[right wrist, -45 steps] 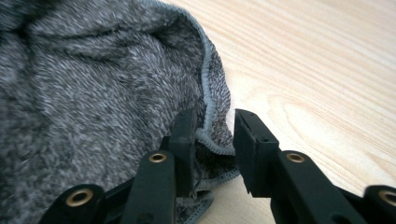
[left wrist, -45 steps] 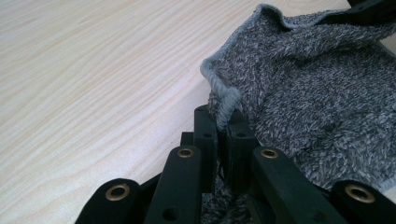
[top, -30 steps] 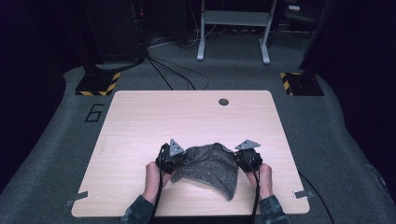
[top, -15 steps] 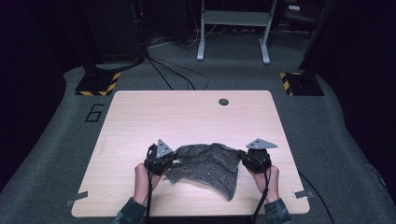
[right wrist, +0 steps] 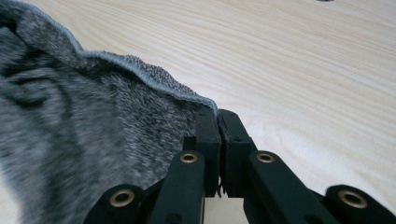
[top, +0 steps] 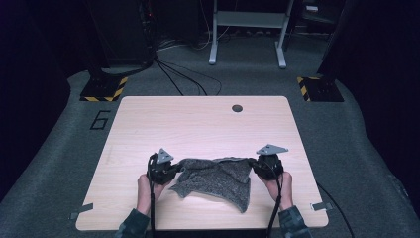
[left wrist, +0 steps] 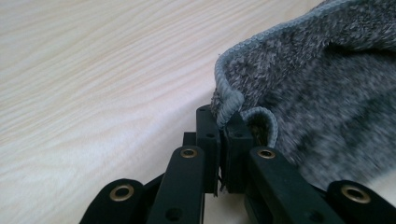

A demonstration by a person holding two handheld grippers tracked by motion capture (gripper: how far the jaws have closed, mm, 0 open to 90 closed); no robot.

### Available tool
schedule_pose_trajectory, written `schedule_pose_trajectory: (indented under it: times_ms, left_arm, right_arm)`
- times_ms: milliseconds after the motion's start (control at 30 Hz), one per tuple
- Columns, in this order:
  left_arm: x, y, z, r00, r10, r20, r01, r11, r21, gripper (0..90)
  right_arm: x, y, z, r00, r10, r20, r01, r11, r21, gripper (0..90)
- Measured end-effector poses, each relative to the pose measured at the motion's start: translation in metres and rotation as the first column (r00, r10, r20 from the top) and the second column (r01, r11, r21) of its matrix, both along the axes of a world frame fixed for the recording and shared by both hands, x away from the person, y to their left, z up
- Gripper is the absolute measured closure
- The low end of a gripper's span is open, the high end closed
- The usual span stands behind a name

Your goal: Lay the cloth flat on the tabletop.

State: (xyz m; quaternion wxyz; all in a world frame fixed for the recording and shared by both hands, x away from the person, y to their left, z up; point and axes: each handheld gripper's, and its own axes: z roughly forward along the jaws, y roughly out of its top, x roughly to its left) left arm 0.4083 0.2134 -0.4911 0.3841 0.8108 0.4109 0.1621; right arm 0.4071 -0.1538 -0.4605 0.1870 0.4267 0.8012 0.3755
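A grey fuzzy cloth (top: pixel 218 178) lies rumpled near the front of the wooden table (top: pixel 198 124), stretched between both hands. My left gripper (top: pixel 171 171) is shut on the cloth's left hemmed corner (left wrist: pixel 229 100), which bunches between the jaws. At the cloth's right end my right gripper (top: pixel 257 167) is shut on the hemmed edge (right wrist: pixel 205 105). A loose flap of the cloth hangs toward the table's front edge (top: pixel 242 201).
A small dark round grommet (top: pixel 237 108) sits near the table's far edge. Beyond the table are floor cables (top: pixel 183 82), a metal frame's legs (top: pixel 247 34) and yellow-black striped blocks (top: pixel 104 89). Tape tabs mark the table's front corners.
My left gripper has drawn leftward with its corner, and the cloth now spreads wider between the two hands. The right gripper has shifted slightly to the right.
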Motion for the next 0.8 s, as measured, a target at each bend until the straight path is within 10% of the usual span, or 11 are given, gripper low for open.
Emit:
schedule_pose_trajectory:
  times_ms: [233,333,467,633,800]
  left_arm:
    - [0.054,-0.001,0.006,0.9995,-0.003,-0.033,0.002,0.9997,-0.024,87.8]
    - [0.101,0.002,0.030,0.9998,0.008,-0.018,-0.009,0.9988,-0.047,87.8]
    - [0.126,0.006,0.084,0.9949,0.035,0.095,-0.030,0.9986,-0.044,87.8]
    - [0.100,0.008,0.143,0.9560,-0.011,0.293,0.004,0.9997,0.024,87.8]
    - [0.057,0.010,0.119,0.9420,-0.077,0.327,0.057,0.9958,0.071,87.7]
  right_arm:
    - [0.056,0.005,0.001,0.9994,-0.011,-0.033,0.010,0.999,-0.042,88.3]
    - [0.100,0.006,0.015,0.9991,-0.031,-0.027,0.030,0.998,-0.059,88.4]
    - [0.130,0.005,0.064,0.9962,-0.073,0.048,0.076,0.996,-0.050,88.4]
    - [0.106,0.008,0.134,0.9690,-0.041,0.244,0.046,0.999,-0.017,88.2]
    - [0.056,0.011,0.121,0.9389,0.027,0.343,-0.008,0.998,-0.056,88.1]
